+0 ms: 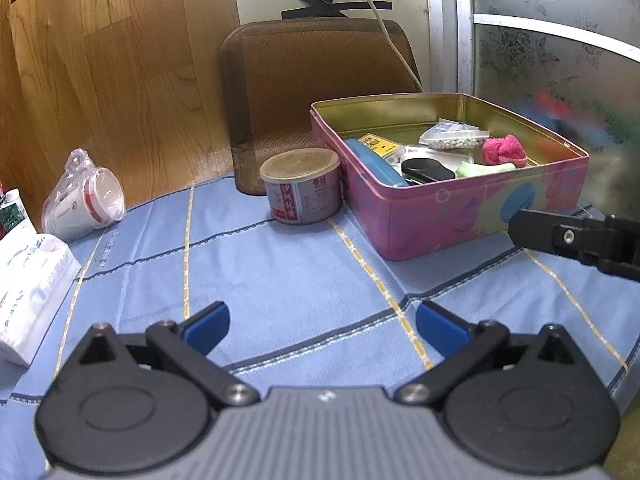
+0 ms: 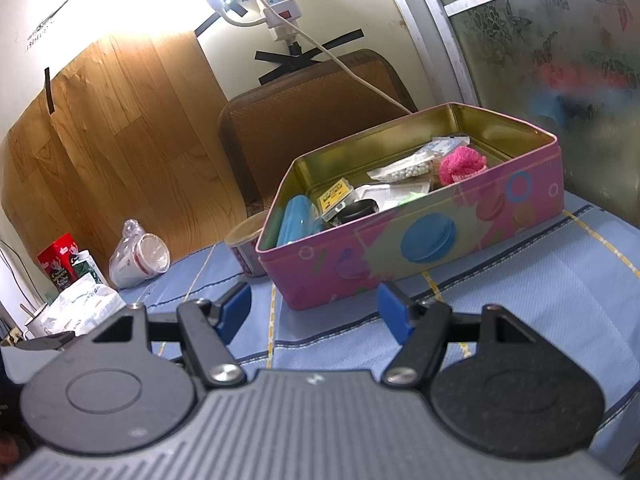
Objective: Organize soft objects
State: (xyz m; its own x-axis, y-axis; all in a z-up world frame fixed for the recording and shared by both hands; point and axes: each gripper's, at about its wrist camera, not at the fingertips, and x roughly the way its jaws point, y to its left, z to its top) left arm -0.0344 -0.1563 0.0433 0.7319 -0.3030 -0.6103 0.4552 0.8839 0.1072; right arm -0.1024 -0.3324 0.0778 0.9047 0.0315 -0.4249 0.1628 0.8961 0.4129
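Left gripper (image 1: pixel 322 326) jaws apart, empty; right gripper (image 2: pixel 314 310) jaws apart, empty; pink puff (image 1: pixel 503 151) inside tin (image 1: pixel 440 216) on table (image 1: pixel 260 280).

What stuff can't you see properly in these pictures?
- Bottom of the pink tin: right wrist view, its near wall hides it.
- Round can: right wrist view, mostly behind the tin.
- Things behind the frosted glass door: left wrist view, only coloured blurs.
- White packet: left wrist view, cut off by the edge.
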